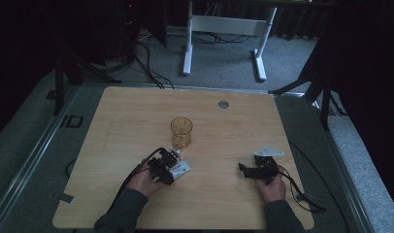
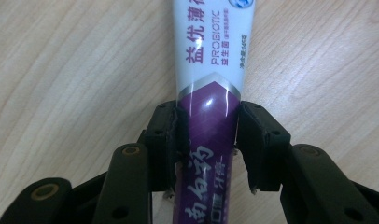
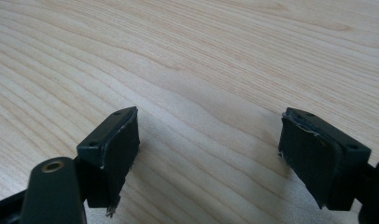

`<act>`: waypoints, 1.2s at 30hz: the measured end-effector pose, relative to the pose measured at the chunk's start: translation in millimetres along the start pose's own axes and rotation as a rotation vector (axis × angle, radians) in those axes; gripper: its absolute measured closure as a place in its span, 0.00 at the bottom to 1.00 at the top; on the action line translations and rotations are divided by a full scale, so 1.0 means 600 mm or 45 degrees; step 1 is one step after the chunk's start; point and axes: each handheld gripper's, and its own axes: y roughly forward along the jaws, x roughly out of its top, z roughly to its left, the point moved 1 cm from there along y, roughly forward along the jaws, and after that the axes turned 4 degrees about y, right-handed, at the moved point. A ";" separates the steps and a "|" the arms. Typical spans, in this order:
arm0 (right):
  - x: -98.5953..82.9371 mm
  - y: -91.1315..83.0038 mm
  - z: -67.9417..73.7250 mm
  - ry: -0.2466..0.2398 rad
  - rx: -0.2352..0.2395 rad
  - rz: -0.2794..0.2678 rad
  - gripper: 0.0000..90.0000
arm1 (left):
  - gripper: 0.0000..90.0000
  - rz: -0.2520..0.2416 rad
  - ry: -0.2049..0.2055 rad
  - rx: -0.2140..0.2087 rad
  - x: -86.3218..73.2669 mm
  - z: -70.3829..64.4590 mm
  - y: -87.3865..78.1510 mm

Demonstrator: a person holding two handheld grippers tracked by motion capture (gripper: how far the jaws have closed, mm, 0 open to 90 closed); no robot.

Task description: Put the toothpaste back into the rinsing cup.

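Left gripper (image 2: pixel 207 140) jaws clamp a toothpaste tube (image 2: pixel 211 84); right gripper (image 3: pixel 208 154) jaws gape over bare table (image 3: pixel 201 56).

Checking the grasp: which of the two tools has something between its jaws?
The left tool: its jaws press both sides of a white and purple toothpaste tube lying on the table. The right tool stands wide open over bare wood.

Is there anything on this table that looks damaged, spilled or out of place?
Nothing is spilled. The amber cup stands upright. The left hand-held gripper is closed on the toothpaste tube. One small oddity: the pad lining on its jaw looks frayed and peeling at the edge.
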 end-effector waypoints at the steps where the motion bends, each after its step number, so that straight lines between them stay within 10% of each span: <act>1: 0.000 0.000 0.000 0.000 0.000 0.000 0.22 | 0.64 0.007 -0.002 0.001 0.001 0.000 0.003; 19: 0.000 0.000 0.000 0.000 0.000 0.001 0.22 | 0.67 0.072 -0.043 -0.015 0.010 0.003 0.009; 36: 0.000 0.000 0.000 0.002 0.000 0.001 0.22 | 0.81 -0.045 -0.085 -0.023 -0.011 0.031 -0.026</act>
